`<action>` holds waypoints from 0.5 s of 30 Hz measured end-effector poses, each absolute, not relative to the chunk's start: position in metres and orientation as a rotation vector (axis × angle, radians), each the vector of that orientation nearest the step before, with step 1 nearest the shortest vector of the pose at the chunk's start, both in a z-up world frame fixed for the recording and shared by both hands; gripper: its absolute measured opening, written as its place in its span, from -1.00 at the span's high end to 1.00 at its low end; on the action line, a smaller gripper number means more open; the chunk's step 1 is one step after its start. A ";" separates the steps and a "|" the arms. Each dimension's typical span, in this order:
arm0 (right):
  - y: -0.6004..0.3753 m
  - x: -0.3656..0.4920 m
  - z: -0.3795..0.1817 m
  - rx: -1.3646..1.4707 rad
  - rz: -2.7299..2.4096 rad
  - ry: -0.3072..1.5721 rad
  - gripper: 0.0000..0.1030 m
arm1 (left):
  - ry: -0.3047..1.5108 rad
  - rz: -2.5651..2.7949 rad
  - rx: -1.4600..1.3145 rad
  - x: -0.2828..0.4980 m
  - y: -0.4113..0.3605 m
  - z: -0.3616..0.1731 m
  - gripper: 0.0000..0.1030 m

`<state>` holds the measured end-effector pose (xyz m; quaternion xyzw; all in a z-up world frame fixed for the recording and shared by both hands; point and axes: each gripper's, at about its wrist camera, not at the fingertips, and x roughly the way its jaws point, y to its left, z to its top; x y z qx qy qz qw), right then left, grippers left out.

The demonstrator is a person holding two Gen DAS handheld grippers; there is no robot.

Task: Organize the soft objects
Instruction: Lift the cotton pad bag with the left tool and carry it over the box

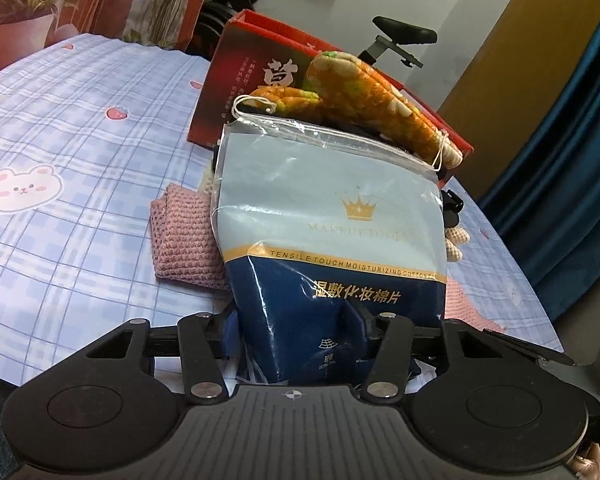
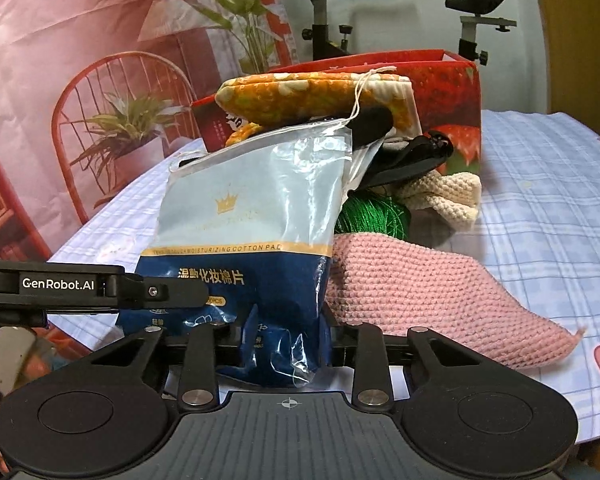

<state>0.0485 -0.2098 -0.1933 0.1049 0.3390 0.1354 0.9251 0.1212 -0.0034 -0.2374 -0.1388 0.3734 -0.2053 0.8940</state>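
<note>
Mid-transfer: both left tongs (image 1: 300, 330) and right tongs (image 2: 286, 334) clenched on cotton pad bag (image 1: 332, 216), likely next lifting ahead into red box (image 1: 260, 60) behind pink knit (image 2: 412, 280).

both grippers matte black, ribbed centre plate with white crosshair mark, round discs either side, silver rivets on linkage arms. left gripper (image 2: 172, 292) carries white "genrobot.ai" lettering.
</note>
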 end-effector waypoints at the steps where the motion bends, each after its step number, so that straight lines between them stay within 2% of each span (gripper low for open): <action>1: -0.210 0.048 -0.193 0.217 0.279 0.694 0.45 | 0.769 -0.425 -0.288 0.119 -0.002 -0.236 -0.05; 15: -0.201 0.041 -0.170 0.188 0.301 0.621 0.45 | 0.673 -0.421 -0.301 0.107 0.007 -0.214 -0.04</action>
